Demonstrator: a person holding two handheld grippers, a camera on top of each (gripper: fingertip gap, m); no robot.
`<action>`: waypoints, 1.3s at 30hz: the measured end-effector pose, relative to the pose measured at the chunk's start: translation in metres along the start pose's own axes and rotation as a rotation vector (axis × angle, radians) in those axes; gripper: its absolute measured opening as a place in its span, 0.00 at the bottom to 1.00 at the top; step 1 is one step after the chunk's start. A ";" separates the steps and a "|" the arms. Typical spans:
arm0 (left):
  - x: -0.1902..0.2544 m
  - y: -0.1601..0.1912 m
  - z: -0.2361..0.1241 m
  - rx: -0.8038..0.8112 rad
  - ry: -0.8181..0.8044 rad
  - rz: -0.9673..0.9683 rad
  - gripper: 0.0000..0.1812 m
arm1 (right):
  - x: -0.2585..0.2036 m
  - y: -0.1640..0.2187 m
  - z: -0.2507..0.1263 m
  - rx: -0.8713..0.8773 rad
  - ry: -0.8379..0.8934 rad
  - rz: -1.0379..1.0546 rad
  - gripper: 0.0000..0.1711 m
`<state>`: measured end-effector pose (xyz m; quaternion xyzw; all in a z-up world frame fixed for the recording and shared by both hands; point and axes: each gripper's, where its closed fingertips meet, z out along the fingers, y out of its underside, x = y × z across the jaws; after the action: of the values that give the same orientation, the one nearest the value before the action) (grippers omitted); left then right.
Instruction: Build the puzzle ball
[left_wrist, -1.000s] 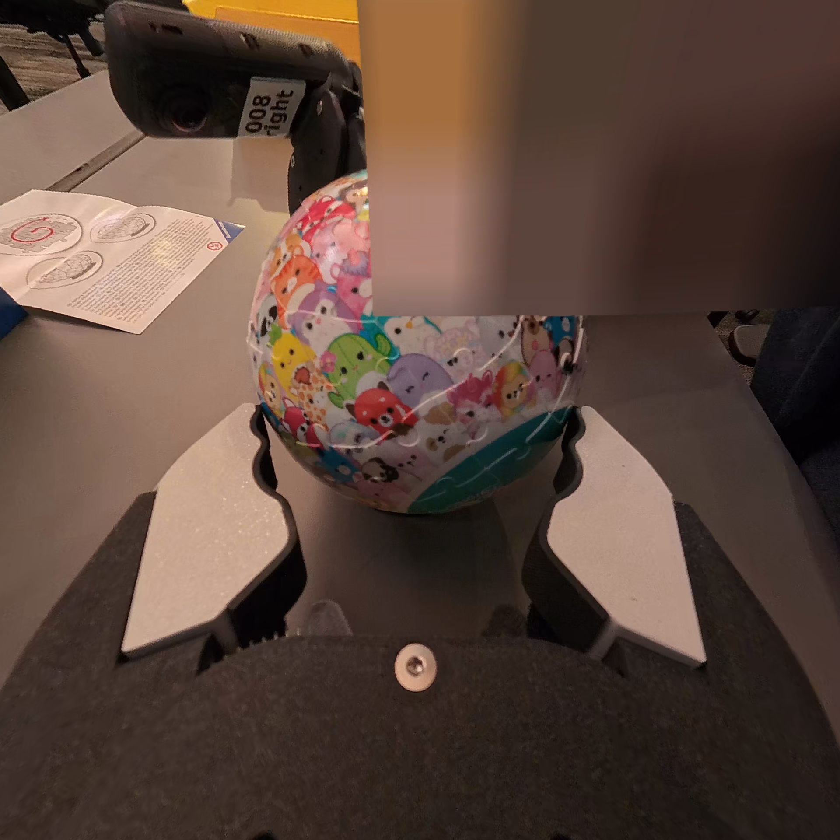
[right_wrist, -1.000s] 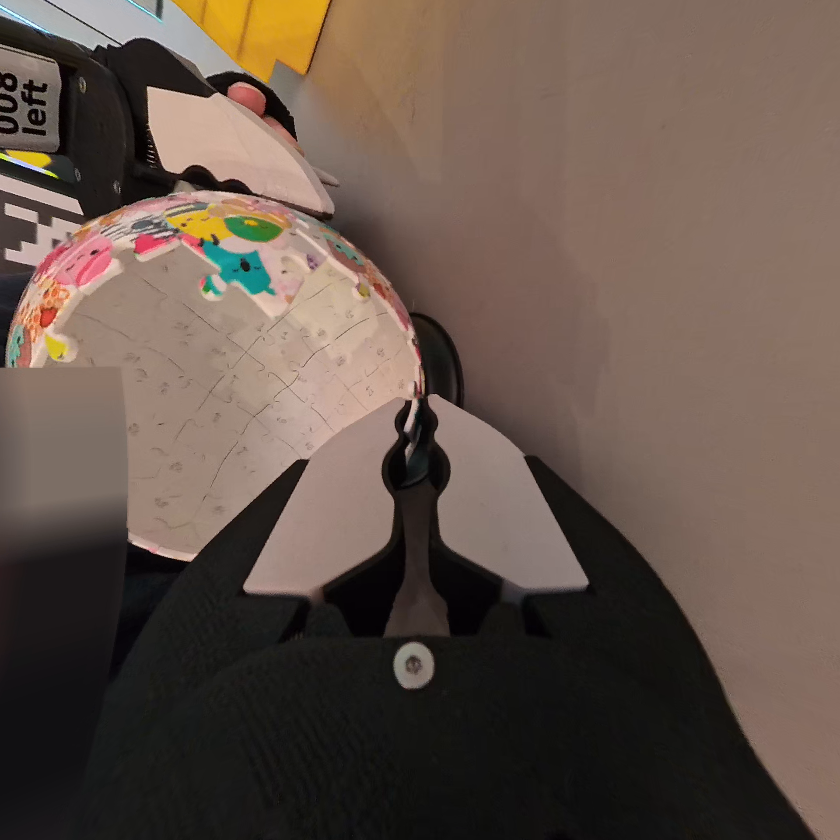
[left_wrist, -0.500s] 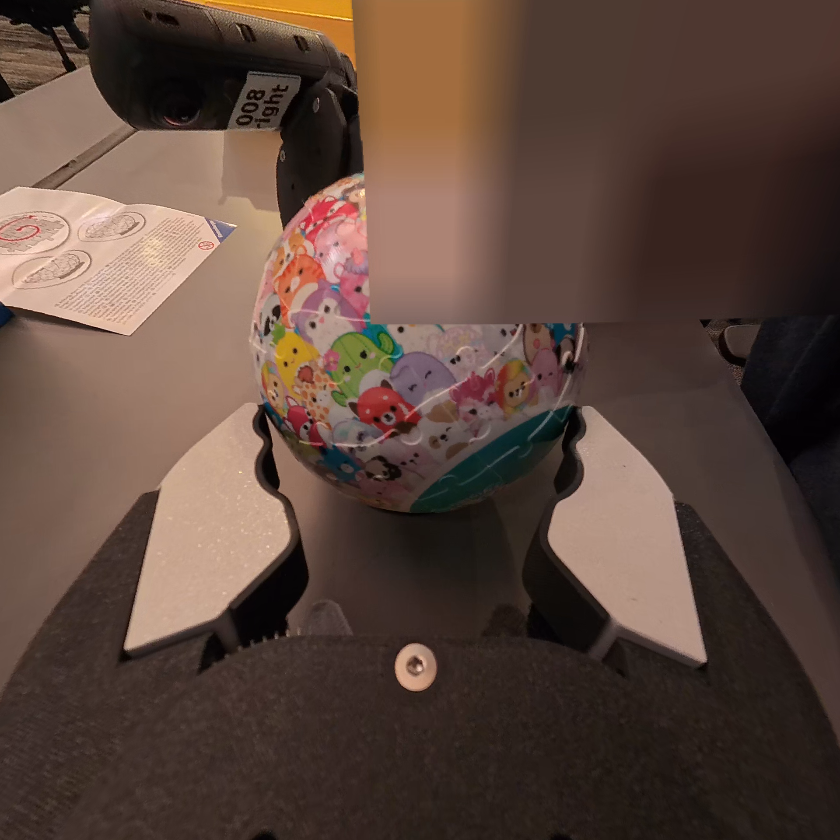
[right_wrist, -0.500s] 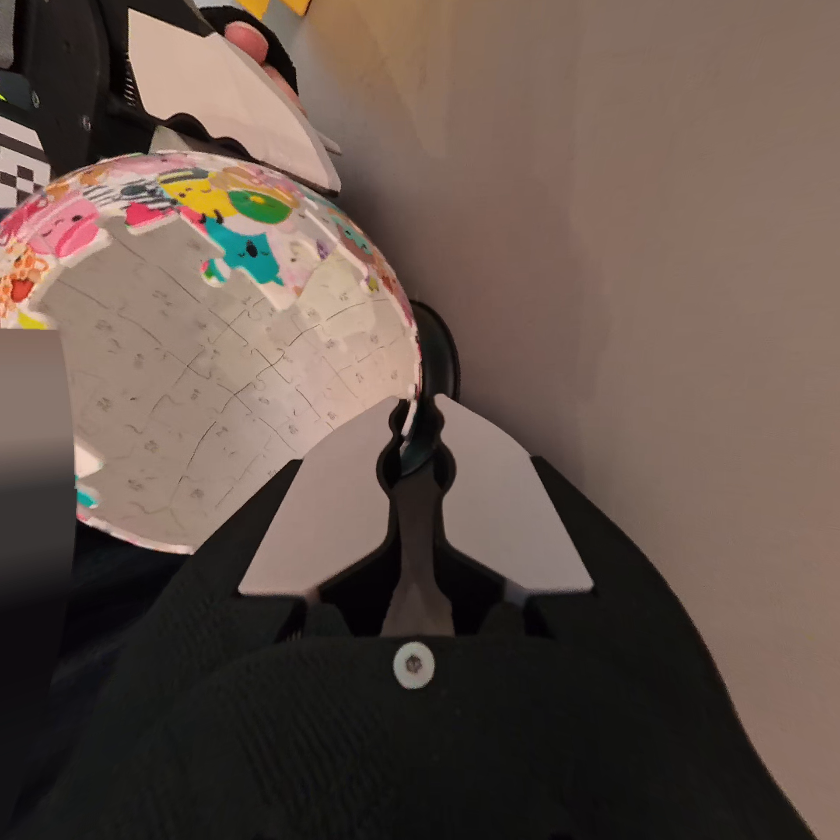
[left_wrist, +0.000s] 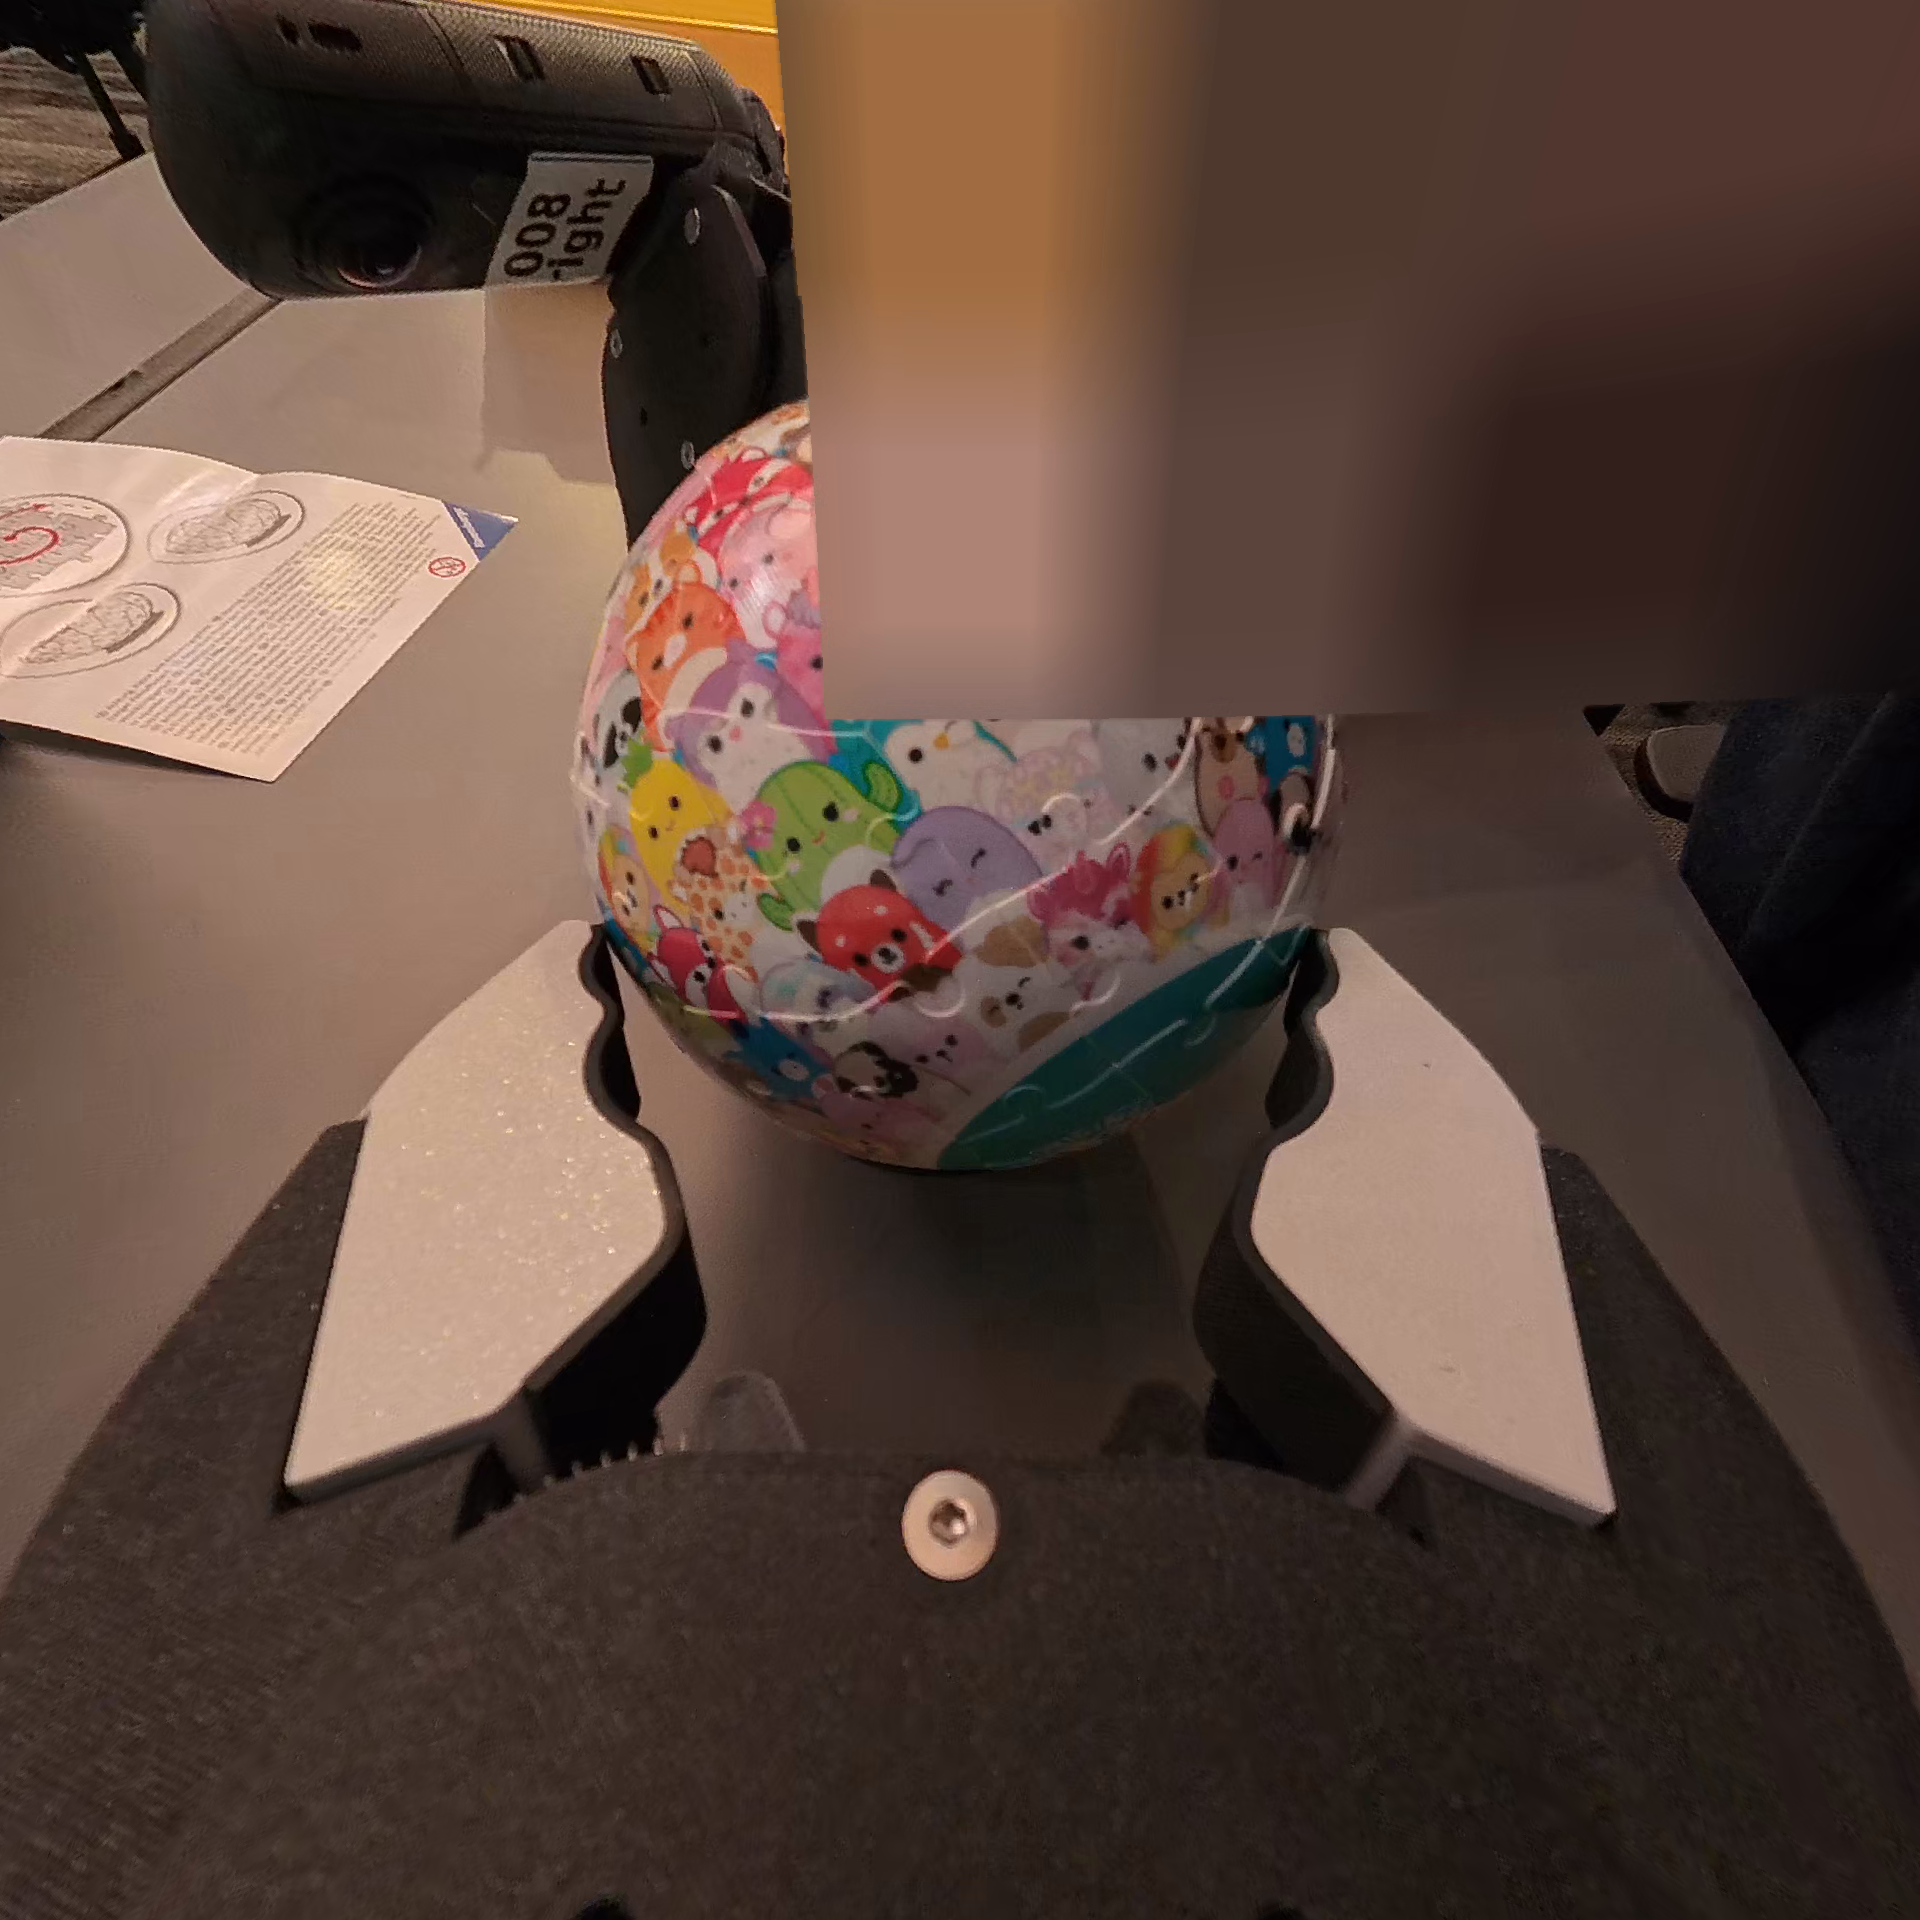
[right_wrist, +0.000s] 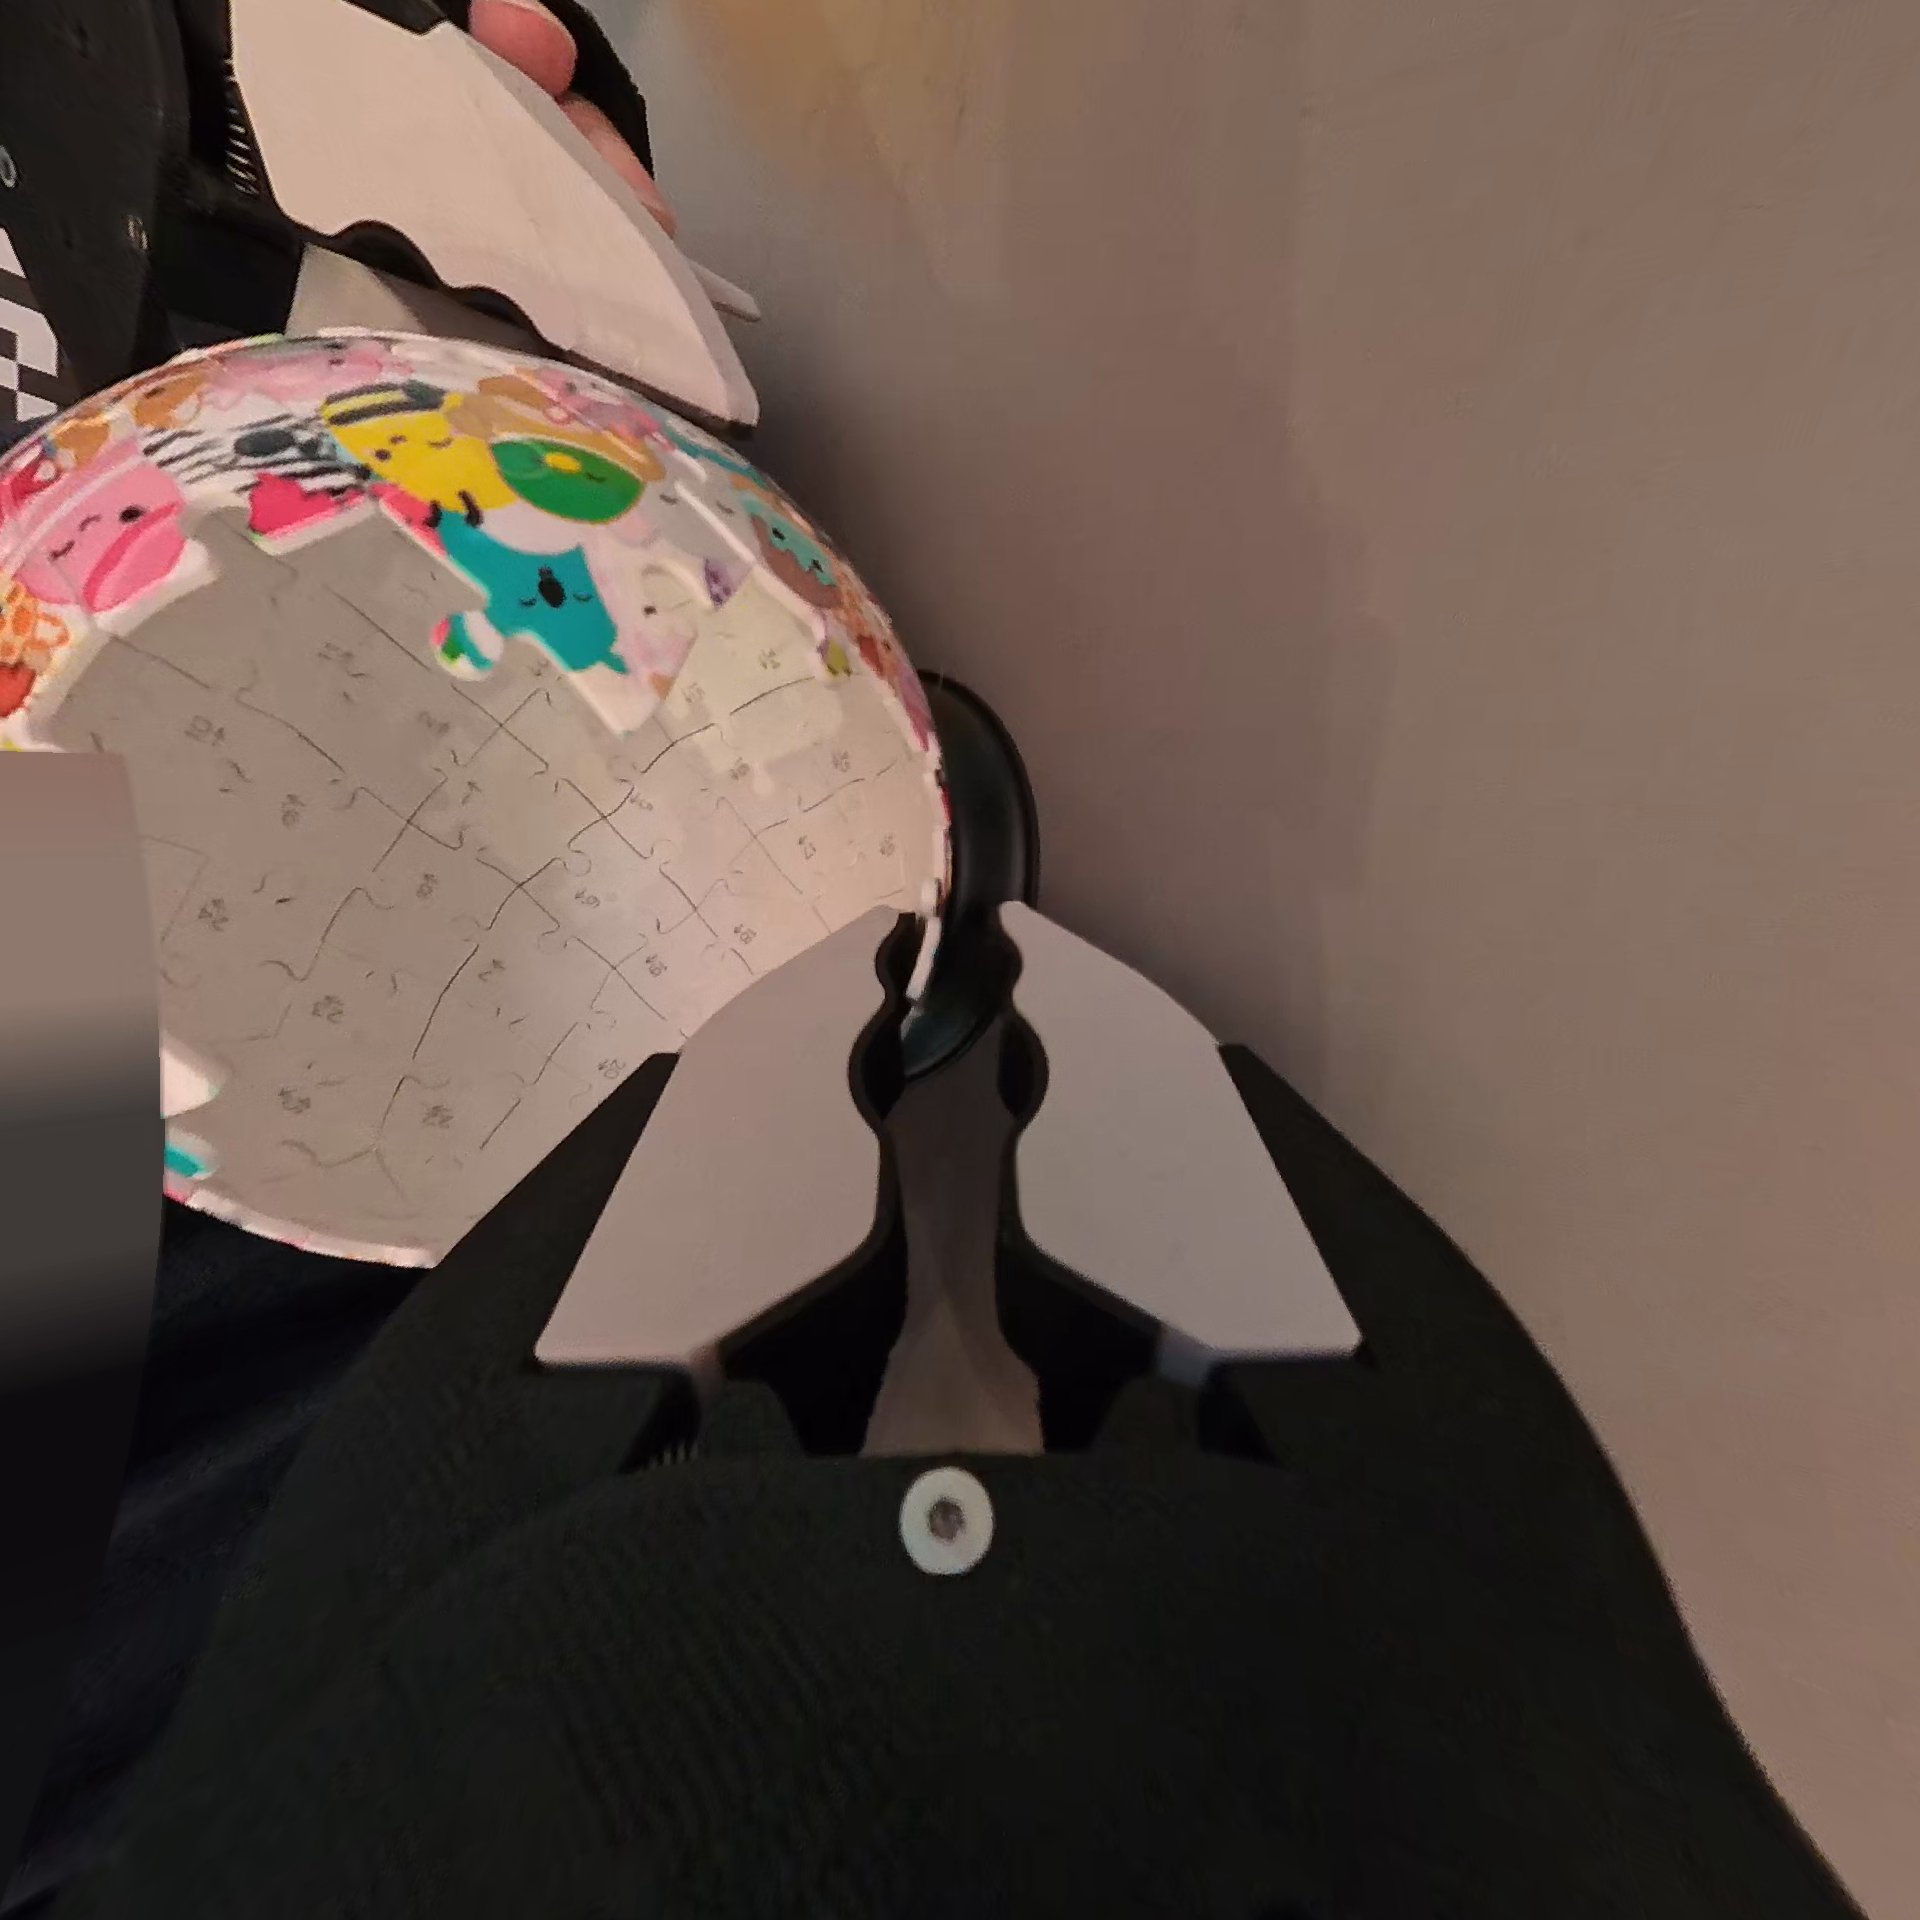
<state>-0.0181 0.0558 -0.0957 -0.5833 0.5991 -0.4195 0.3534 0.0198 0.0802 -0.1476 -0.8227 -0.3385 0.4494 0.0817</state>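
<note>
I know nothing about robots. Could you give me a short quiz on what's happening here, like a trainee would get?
1. True or false: the ball is finished.
2. The right gripper pinches: A) nothing, B) the ball's rim, C) a cup.
3. Fill in: a paper ____ lies on the table, apart from the ball.

Key: 1 false, a gap shows its white inside. 2 B. 3 leaflet.

You were working in what looked like an office or meeting room. The grey worktop (left_wrist: 260, 935) was a plain, smooth desk surface, with a seam near its far left corner where a second, matching one (left_wrist: 94, 260) joined it. Patterned carpet (left_wrist: 52, 114) lay beyond that far edge, with dark furniture legs on it. A yellow panel (left_wrist: 764, 16) stood at the back. A printed instruction sheet (left_wrist: 229, 613) lay towards the left edge.
</note>
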 end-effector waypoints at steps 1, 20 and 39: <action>0.000 0.000 0.000 0.001 0.001 -0.001 0.66 | -0.001 0.000 0.000 0.000 -0.009 0.002 0.05; 0.000 0.001 0.000 -0.003 0.010 -0.008 0.66 | -0.001 -0.002 -0.001 -0.009 -0.003 -0.032 0.06; 0.001 0.000 0.001 -0.006 0.012 -0.003 0.66 | -0.003 0.000 -0.002 -0.030 0.003 -0.021 0.04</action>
<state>-0.0167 0.0551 -0.0961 -0.5826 0.6016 -0.4219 0.3474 0.0203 0.0787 -0.1443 -0.8209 -0.3536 0.4423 0.0742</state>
